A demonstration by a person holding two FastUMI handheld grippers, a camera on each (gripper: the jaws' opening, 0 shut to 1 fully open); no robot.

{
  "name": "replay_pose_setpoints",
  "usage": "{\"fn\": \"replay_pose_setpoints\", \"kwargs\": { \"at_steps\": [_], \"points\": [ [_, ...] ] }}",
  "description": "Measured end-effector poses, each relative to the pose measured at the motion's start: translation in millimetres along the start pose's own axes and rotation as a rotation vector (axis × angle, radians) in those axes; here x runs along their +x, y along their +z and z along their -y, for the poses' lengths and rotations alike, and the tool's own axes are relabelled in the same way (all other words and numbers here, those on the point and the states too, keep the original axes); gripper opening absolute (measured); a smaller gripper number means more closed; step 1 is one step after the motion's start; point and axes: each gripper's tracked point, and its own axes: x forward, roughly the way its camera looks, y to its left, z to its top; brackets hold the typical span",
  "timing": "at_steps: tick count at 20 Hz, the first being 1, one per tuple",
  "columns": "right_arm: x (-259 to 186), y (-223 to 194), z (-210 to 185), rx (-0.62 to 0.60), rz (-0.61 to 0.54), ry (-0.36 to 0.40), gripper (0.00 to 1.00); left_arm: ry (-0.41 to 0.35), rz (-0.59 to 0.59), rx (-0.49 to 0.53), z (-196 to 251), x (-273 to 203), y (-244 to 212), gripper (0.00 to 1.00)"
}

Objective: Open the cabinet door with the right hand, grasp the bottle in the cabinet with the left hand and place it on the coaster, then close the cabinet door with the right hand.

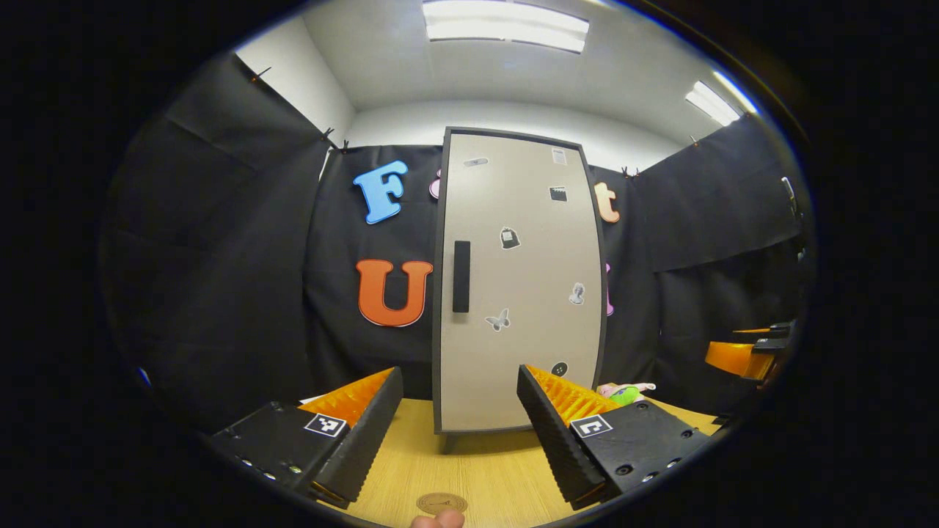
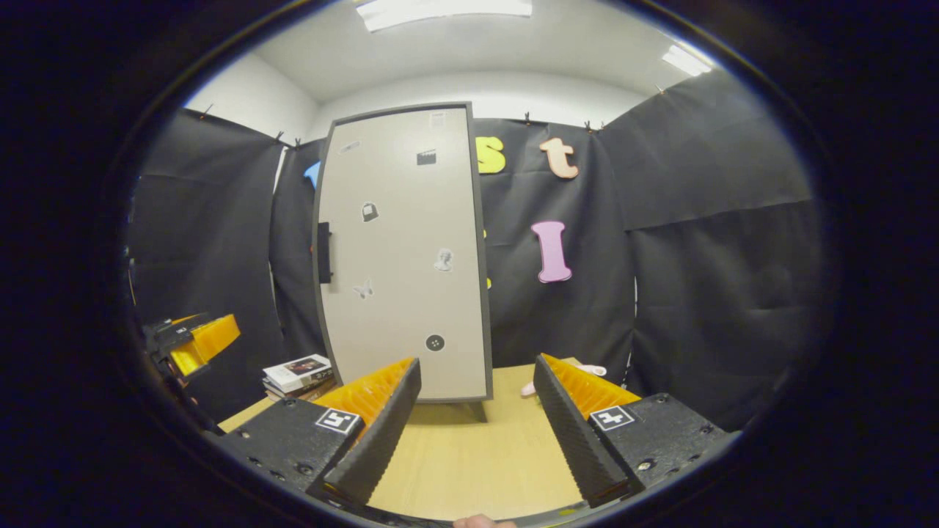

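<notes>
1. The cabinet door (image 1: 517,279) is closed; the bottle is presumably behind it, unseen. Step one hasn't begun.
2. Both the left gripper (image 1: 460,422) and right gripper (image 2: 477,414) hover with fingers spread, holding nothing.
3. Next, I'd judge, the right must reach the door's dark handle (image 2: 324,253). The coaster (image 1: 441,503) waits on the tabletop (image 1: 469,462).

We find no words, brands or numbers we can read. The cabinet door (image 1: 517,286) carries small stickers, among them a butterfly (image 1: 498,320) and a clapperboard (image 1: 558,193), all without legible lettering. Each gripper body bears a square black-and-white marker (image 1: 325,424), a code pattern and not text. The covers of the stacked books (image 2: 298,374) are too small for us to read.
</notes>
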Motion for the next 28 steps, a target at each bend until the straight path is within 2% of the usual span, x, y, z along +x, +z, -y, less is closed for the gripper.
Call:
{"fn": "replay_pose_setpoints", "kwargs": {
  "at_steps": [1,2,4,14,15,16,21,24,27,28],
  "points": [
    [-0.3,1.0,-1.1,0.001,0.004,0.002,0.99,-0.002,-0.001,-0.003,0.9,1.1,-0.2,0.95],
    [0.0,0.4,-1.5,-0.001,0.007,0.004,0.95,-0.003,-0.001,-0.005,2.0,1.6,-0.4,0.95],
    [1.4,-0.9,-1.0,-0.007,0.007,0.002,0.94,-0.001,-0.007,-0.003,1.2,3.5,-2.1,0.95],
    [8.8,-5.9,-5.4,0.015,-0.008,0.009,0.95,-0.011,-0.001,0.007,3.4,7.6,-0.3,0.95],
    [9.0,-5.6,-5.8,0.014,-0.007,0.009,0.99,-0.012,-0.001,0.008,3.0,7.7,-0.8,0.95],
    [8.3,-6.4,-5.6,0.012,-0.008,0.008,0.95,-0.012,0.000,0.009,2.8,7.0,0.1,0.95],
    [10.4,-8.4,-8.1,0.022,-0.019,0.015,0.95,-0.009,-0.004,0.010,0.0,4.6,-1.1,0.95],
    [18.7,-6.4,-14.7,0.012,-0.017,0.039,0.94,-0.011,-0.004,0.013,-1.7,2.5,-2.1,0.95],
    [35.1,-3.7,-33.7,0.006,-0.019,0.099,0.95,-0.016,-0.006,0.007,-0.3,0.7,-1.9,0.95],
    [43.4,-5.3,-42.6,0.013,-0.025,0.126,0.99,-0.017,-0.008,0.006,-0.7,-0.7,-2.8,0.95]
  ]
}}
